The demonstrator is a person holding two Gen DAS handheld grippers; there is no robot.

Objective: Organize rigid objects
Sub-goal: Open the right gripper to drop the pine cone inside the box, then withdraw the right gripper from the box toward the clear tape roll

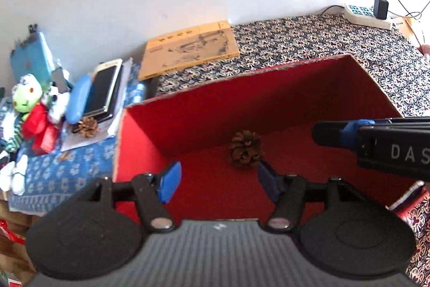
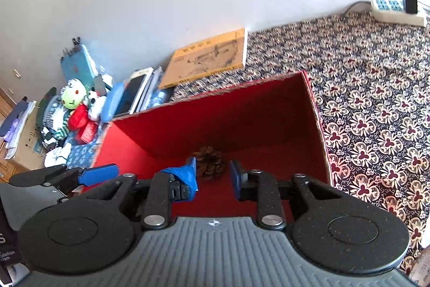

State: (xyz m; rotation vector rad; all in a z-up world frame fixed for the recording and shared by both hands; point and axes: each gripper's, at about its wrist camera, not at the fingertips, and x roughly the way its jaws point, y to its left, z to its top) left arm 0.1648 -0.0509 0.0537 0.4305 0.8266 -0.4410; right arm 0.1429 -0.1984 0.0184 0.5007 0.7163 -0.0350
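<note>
Left wrist view, pine cone (image 1: 246, 149) upright, red box (image 1: 188, 120)

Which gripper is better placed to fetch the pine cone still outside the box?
Probably the left gripper: open and empty, nearer the loose pine cone lying left of the red box. The right gripper sits farther right.

A floral-patterned cloth surface (image 1: 309, 45) carries 1 red box (image 1: 268, 88), 1 yellow book (image 1: 190, 50), 1 power strip (image 1: 362, 14).

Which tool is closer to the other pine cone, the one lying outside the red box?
Left. The left tool is open over the left half of the red box, the side where that pine cone lies. The right tool, also open, is farther right.
</note>
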